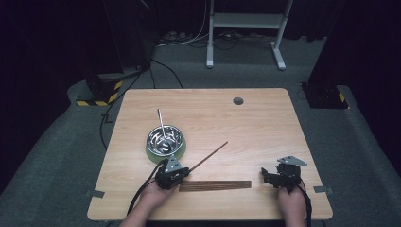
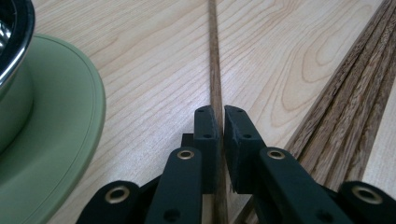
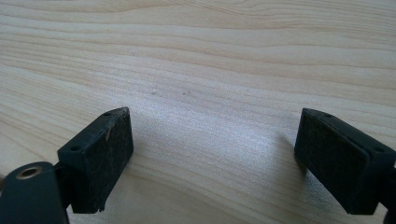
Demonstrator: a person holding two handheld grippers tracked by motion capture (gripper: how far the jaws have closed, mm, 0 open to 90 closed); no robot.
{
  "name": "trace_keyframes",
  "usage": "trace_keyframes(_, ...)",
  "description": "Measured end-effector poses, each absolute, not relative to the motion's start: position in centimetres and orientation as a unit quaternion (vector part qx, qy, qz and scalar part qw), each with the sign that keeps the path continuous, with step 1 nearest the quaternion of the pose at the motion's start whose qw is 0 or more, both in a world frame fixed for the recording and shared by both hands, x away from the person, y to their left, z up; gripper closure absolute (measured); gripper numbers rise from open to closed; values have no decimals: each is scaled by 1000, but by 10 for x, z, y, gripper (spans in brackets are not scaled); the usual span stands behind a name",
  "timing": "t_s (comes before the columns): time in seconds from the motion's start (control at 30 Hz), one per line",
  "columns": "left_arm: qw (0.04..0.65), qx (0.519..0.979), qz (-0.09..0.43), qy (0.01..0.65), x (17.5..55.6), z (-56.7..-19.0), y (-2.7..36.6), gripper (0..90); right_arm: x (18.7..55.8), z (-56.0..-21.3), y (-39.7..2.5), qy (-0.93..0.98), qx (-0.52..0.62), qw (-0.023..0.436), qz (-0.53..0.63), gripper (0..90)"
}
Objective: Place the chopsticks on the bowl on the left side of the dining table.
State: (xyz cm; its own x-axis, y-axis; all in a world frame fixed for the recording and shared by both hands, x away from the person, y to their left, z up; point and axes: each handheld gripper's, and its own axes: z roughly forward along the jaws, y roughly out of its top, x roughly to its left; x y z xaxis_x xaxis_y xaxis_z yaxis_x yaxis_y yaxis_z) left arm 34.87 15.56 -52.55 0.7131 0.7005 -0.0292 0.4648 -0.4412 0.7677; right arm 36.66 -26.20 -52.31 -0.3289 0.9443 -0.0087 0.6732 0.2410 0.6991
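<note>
Gripping: left tool (image 2: 219,128) clenched on thin wooden stick (image 2: 214,56)
Stick axis: slanting up-right across table (image 1: 265,123), far end away from person
Right tool (image 3: 212,158): released, jaws wide

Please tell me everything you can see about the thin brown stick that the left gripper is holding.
The thin stick is a long, slim, dark brown rod, wood by its look. The left gripper is shut on its near end, jaws pressed to both sides. It runs away from the gripper slantwise over the light wooden table, between the green-based metal bowl and the row of similar sticks. Whether its far end touches the table is unclear.
</note>
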Motion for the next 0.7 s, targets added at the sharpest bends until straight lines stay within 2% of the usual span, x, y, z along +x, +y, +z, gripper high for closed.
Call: trace_keyframes(0.7, 440, 809, 175, 348, 334, -505, 171, 836, 367, -523, -262, 756, 535, 223, 305, 112)
